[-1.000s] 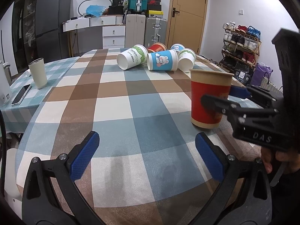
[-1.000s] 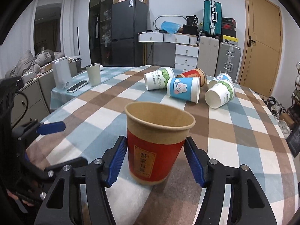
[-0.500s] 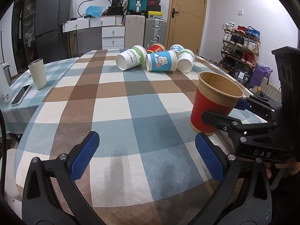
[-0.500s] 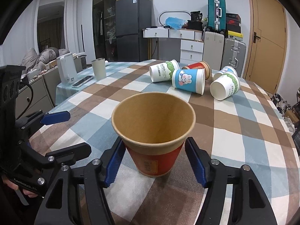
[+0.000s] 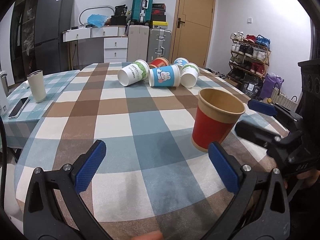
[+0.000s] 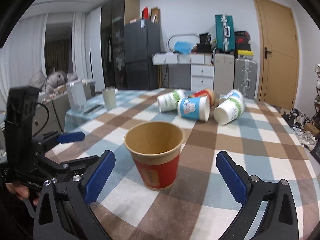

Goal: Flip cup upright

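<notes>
A red paper cup with a brown rim (image 6: 157,156) stands upright on the checked tablecloth, mouth up; it also shows in the left wrist view (image 5: 217,120). My right gripper (image 6: 169,176) is open, its blue pads apart on either side of the cup without touching it. My left gripper (image 5: 158,168) is open and empty over the near part of the table, left of the cup. Several paper cups lie on their sides at the far end: a blue rabbit cup (image 5: 164,78), a white-green cup (image 5: 133,75), another white-green cup (image 5: 189,75) and a red one (image 5: 160,62).
A grey tumbler (image 5: 37,86) and a phone (image 5: 19,107) sit on the side table at left. The table's right edge (image 5: 266,118) is close to the red cup. A shoe rack (image 5: 250,54) stands beyond it.
The right gripper has opened and let go of the red cup, which now stands on the table. The gripper has drawn back a little. The left gripper stays open.
</notes>
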The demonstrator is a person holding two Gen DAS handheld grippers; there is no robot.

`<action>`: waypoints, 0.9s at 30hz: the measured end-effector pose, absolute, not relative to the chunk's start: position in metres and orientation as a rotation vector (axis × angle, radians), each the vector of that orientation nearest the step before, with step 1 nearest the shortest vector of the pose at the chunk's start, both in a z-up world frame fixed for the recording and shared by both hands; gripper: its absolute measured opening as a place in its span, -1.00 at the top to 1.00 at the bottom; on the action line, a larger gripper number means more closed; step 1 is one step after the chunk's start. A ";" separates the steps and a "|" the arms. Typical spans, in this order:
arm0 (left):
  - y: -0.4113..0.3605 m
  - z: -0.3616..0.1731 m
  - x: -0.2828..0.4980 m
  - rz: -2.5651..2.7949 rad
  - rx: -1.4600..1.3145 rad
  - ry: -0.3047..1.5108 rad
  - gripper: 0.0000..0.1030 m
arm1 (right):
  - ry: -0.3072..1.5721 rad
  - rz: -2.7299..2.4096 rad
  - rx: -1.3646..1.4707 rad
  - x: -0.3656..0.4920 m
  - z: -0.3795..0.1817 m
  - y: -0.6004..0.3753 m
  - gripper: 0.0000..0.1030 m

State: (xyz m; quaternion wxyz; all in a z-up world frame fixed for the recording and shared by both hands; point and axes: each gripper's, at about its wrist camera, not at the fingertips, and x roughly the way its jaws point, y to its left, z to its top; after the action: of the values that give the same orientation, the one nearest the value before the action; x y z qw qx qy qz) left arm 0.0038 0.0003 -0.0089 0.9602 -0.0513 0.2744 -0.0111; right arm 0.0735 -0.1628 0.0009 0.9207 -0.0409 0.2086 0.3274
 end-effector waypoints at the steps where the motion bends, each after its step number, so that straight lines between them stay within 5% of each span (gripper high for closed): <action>1: -0.001 -0.008 0.003 -0.026 -0.103 0.551 -0.98 | 0.420 0.673 -0.071 0.072 0.002 -0.166 -1.00; 27: -0.011 -0.005 -0.007 -0.052 -0.069 0.479 -0.98 | 0.300 0.701 -0.035 0.058 -0.002 -0.193 -1.00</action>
State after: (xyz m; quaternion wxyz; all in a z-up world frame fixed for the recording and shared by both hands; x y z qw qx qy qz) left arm -0.0073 -0.0115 -0.0052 0.9705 -0.0344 0.2373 -0.0255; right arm 0.0575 -0.1929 -0.0020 0.9281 -0.0170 0.1463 0.3420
